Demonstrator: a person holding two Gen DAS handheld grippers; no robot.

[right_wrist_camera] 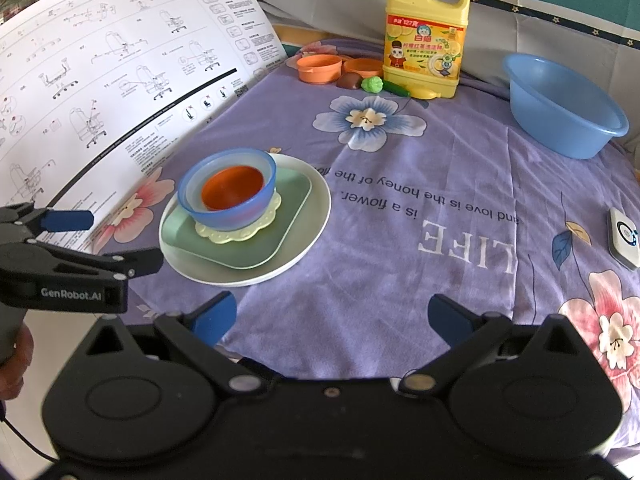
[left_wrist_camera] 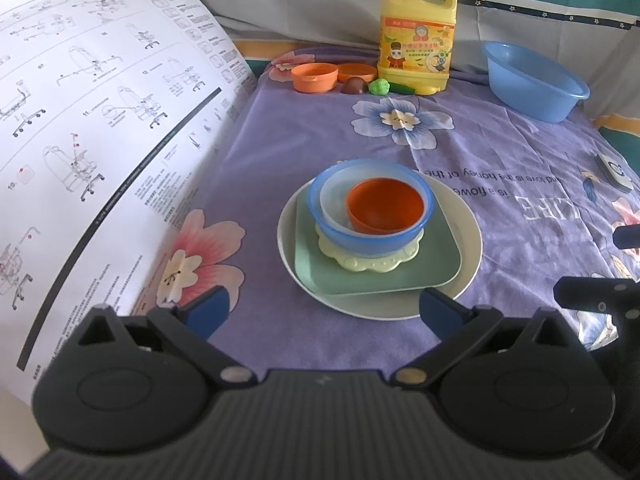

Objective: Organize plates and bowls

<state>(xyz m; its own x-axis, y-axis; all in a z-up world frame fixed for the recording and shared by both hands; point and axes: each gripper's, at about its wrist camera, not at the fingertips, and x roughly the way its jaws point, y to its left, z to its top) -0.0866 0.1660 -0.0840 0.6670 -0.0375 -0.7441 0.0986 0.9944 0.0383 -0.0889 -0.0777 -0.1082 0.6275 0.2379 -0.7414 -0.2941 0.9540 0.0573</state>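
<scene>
**Both grippers open, stack untouched at centre**

Left gripper (left_wrist_camera: pixel 324 312): spread wide, nothing held, blue pads low in frame either side of the stack's near edge. Hovering just short of the white round plate (left_wrist_camera: pixel 472 240). Seen from the right wrist view too, at the left edge of frame (right_wrist_camera: pixel 104 240), beside the plate rim, apart from it.

Right gripper (right_wrist_camera: pixel 332 318): also spread wide, empty, over bare purple floral cloth (right_wrist_camera: pixel 440 280) at bottom centre of frame. Stack sits up and left of it, well apart.

Stack, bottom to top: white round plate, green square plate (left_wrist_camera: pixel 436 264), pale yellow scalloped mat (left_wrist_camera: pixel 360 262), blue bowl (left_wrist_camera: pixel 360 236), a paler translucent bowl (left_wrist_camera: pixel 332 204) nested inside, orange bowl (left_wrist_camera: pixel 384 204) innermost, shifted toward the right side of the blue bowl. Centre of left wrist frame; left of centre in right wrist frame.

Beyond, upper centre: yellow detergent jug (right_wrist_camera: pixel 426 40) with pump top. Left of its base: two small orange dishes (right_wrist_camera: pixel 320 69), a brown item, a green ball (right_wrist_camera: pixel 372 85), a dark green piece touching the jug base.

Upper right: blue basin (right_wrist_camera: pixel 560 108), empty.

Right edge: small white device (right_wrist_camera: pixel 624 236) lying flat.

Upper left: large printed instruction sheet (right_wrist_camera: pixel 120 60), chair assembly diagrams, lower edge overlapping the cloth.
</scene>
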